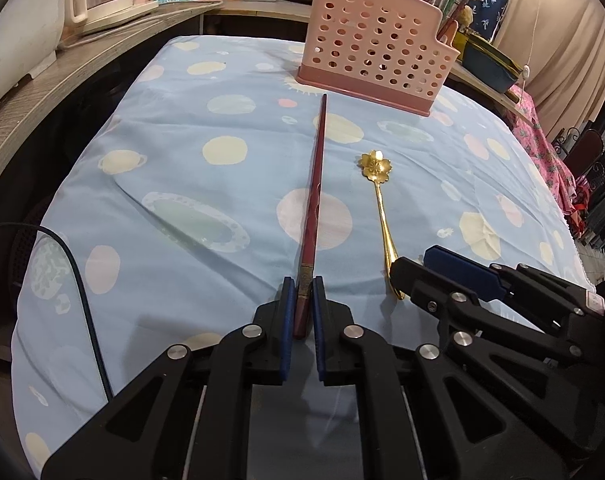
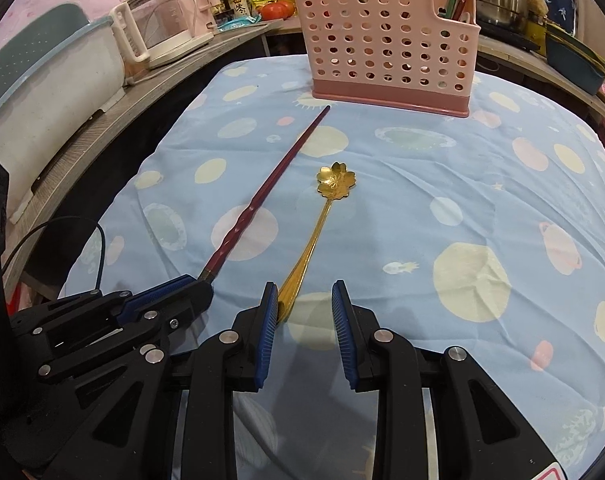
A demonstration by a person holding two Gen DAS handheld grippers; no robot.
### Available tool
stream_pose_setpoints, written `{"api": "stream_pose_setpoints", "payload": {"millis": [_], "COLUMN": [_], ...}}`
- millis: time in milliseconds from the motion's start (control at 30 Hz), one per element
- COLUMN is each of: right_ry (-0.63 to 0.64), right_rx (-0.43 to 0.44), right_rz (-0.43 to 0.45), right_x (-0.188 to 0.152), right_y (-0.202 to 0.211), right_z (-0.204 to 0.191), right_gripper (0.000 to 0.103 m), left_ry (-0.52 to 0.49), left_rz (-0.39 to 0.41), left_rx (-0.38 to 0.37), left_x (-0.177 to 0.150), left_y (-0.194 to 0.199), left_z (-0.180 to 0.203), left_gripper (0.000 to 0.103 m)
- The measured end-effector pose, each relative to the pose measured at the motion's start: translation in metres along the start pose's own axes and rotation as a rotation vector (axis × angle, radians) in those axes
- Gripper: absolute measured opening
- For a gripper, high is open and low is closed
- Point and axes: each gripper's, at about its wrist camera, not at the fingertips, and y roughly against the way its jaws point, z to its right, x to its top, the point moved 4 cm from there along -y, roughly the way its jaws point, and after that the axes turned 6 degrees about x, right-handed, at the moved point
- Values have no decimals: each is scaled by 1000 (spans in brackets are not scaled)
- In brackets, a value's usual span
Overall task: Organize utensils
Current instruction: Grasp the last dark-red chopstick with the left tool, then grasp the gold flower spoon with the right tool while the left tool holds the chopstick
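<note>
Ok, biggest thing first: the desk [image 2: 482, 184], covered w/ a soft blue planet-print cloth, a bit wrinkled, so nothing on it sits on a hard surface. At the far end stands the pink holder [image 2: 386, 40], perforated plastic, upright, w/ a few sticks already poking out of its right-hand compartment. Looks light, could prob tip if nudged hard.

Now the chopstick [image 1: 316, 184]: long, dark red, stiff, lying flat w/ its thin tip just short of the holder's base. Left tongs [image 1: 301, 308] are clamped on its thick butt end, pads tight either side. Decent spot, the thick end gives more to bite, but it's lacquered, likely slick, and held so far back the long tip may droop or swing once lifted. Light though, no strain.

Smallest: the gold spoon [image 2: 322, 216], flower-shaped bowl pointing toward the holder, slim handle running back to the right tongs [image 2: 304, 316]. Those are apart, the handle end touching the left pad, nothing squeezed yet. Metal, rigid, thin, polished, so I'd guess slippery. Best bet seems the wider flared handle end, squarely between the pads. Lying flat on soft cloth, it may press in rather than pop up.
</note>
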Motion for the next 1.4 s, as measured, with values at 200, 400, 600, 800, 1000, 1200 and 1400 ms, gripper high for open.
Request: {"api": "stream_pose_setpoints", "payload": {"millis": [200,400,600,800,1000,1200,1400], "right_ry": [8,14,41,58,52,36,21], "right_rx": [-3,-13,-36,-51,-53,-49,-46], "right_rz": [-6,-8,-4,1,4,6,11], "right_x": [1,1,1,0,-3,-7,-12], "right_y": [-6,-9,-12,-12,-8,-3,4], "right_z": [-3,-3,-5,-5,-1,6,11], "right_gripper": [29,29,28,24,14,10,10], "left_ry": [10,9,10,8,7,6,5], "left_rz": [-2,-1,-2,-1,-1,0,-2], "left_rx": [3,3,3,5,6,10,12], "left_x": [1,1,1,1,1,1,0], "left_y": [-1,-1,-1,0,0,0,1], "left_z": [-4,-4,-5,-5,-4,-5,-3], "left_gripper": [8,8,8,8,8,8,8]}}
